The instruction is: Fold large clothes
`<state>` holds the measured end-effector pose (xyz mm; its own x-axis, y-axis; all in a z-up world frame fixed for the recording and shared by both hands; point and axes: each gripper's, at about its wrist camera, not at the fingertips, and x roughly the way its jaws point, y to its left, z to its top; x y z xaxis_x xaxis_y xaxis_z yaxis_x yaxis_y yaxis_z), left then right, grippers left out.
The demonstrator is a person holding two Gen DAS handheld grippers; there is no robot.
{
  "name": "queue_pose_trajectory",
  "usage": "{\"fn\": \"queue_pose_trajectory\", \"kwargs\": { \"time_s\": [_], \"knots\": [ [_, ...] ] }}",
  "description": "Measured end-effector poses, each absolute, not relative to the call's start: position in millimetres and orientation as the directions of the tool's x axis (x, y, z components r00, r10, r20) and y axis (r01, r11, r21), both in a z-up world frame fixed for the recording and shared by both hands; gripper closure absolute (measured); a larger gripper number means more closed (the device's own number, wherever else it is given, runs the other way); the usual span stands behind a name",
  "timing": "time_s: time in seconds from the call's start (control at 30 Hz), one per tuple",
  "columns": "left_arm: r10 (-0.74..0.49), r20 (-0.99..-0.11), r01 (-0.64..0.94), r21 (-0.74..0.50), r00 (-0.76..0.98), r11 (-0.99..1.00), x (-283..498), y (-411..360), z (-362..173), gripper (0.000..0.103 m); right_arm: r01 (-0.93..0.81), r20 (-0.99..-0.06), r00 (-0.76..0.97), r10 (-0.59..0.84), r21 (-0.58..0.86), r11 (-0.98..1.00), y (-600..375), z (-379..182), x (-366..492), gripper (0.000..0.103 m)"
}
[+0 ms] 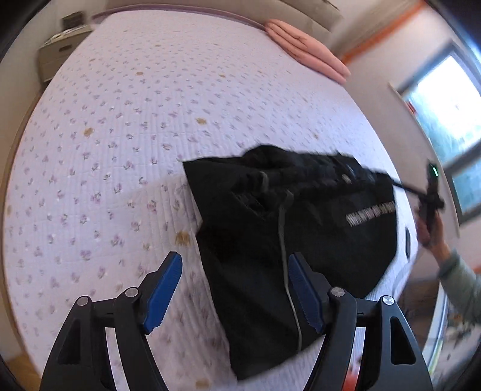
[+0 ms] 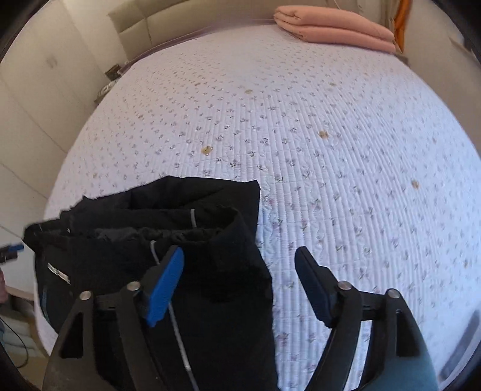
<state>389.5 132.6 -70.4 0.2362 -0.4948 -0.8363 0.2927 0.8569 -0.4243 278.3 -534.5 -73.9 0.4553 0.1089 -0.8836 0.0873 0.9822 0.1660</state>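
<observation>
A black garment (image 1: pixel 270 255) with a grey drawstring and a white label lies bunched near the front edge of the bed, roughly folded. It also shows in the right wrist view (image 2: pixel 186 270), at the lower left. My left gripper (image 1: pixel 234 288) is open and empty, hovering above the garment's left edge. My right gripper (image 2: pixel 240 285) is open and empty, above the garment's right edge. The right gripper's device also shows at the far right of the left wrist view (image 1: pixel 431 192), blurred, held by a hand.
The bed (image 2: pixel 330 135) has a white quilt with small purple flowers. A folded pink blanket (image 2: pixel 333 27) lies at its far edge. A nightstand (image 1: pixel 60 51) stands at the far left. A window (image 1: pixel 451 120) is on the right wall.
</observation>
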Motion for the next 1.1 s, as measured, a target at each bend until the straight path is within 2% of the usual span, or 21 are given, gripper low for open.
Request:
{"fn": "queue_pose_trajectory", "kwargs": {
  "time_s": [0.23, 0.43, 0.47, 0.5, 0.53, 0.57, 0.67, 0.8, 0.93, 1.1],
  "knots": [
    [-0.656, -0.731, 0.232, -0.615, 0.189, 0.753, 414, 128, -113, 0.028, -0.020, -0.905, 0.383, 0.184, 0.191, 0.981, -534, -103, 292, 0.023],
    [-0.661, -0.720, 0.200, -0.631, 0.209, 0.750, 422, 125, -121, 0.028, -0.041, -0.880, 0.377, 0.288, 0.295, 0.955, -537, -123, 310, 0.023],
    [-0.658, -0.722, 0.203, -0.627, 0.213, 0.753, 421, 122, -121, 0.028, -0.039, -0.876, 0.372, 0.306, 0.315, 0.948, -537, -126, 312, 0.026],
    [-0.655, -0.725, 0.201, -0.623, 0.215, 0.756, 420, 119, -122, 0.028, -0.038, -0.872, 0.372, 0.319, 0.329, 0.943, -537, -127, 312, 0.034],
    [-0.647, -0.730, 0.197, -0.616, 0.219, 0.763, 420, 117, -124, 0.036, -0.038, -0.861, 0.371, 0.348, 0.360, 0.932, -538, -128, 311, 0.050],
    [-0.634, -0.740, 0.199, -0.602, 0.227, 0.774, 419, 116, -123, 0.059, -0.037, -0.861, 0.367, 0.353, 0.365, 0.930, -537, -128, 310, 0.060],
    [-0.592, -0.765, 0.222, -0.549, 0.255, 0.806, 411, 110, -117, 0.082, -0.066, -0.877, 0.382, 0.292, 0.289, 0.955, -526, -122, 299, 0.079],
    [-0.566, -0.758, 0.230, -0.518, 0.324, 0.824, 398, 113, -91, 0.087, -0.047, -0.874, 0.456, 0.169, 0.166, 0.985, -516, -92, 285, 0.083],
    [-0.576, -0.697, 0.257, -0.517, 0.427, 0.816, 391, 122, -41, 0.088, -0.010, -0.818, 0.569, 0.087, 0.099, 0.995, -520, -41, 277, 0.084],
    [-0.556, -0.648, 0.285, -0.482, 0.521, 0.829, 425, 113, -5, 0.088, 0.014, -0.765, 0.644, -0.001, 0.010, 1.000, -515, 2, 306, 0.084]
  ]
}}
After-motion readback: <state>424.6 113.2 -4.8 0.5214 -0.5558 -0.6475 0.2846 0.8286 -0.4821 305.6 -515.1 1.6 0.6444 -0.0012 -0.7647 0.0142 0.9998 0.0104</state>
